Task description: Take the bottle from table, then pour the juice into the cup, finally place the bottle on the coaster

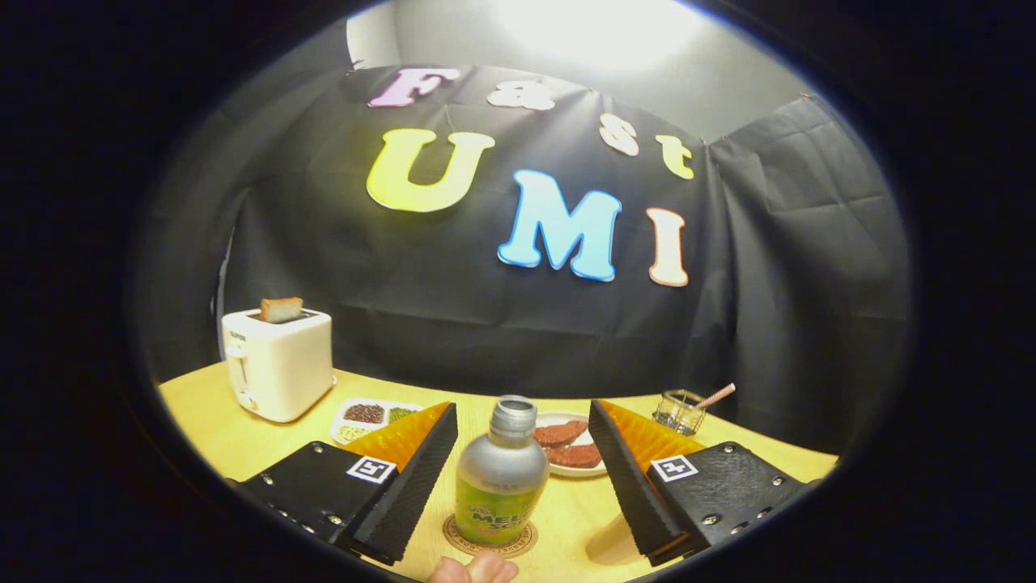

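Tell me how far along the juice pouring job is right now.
The bottle already stands upright on the coaster, so the last step looks done. The gripper is open, its fingers on either side of the bottle without touching it. I can't spot a cup, so whether juice was poured is unclear. It could equally be the start.

Bottle: I see a silver metal bottle with green label (499, 478), capped, upright.
Coaster: round brown cardboard coaster (489, 540) beneath it, near the table's front edge.
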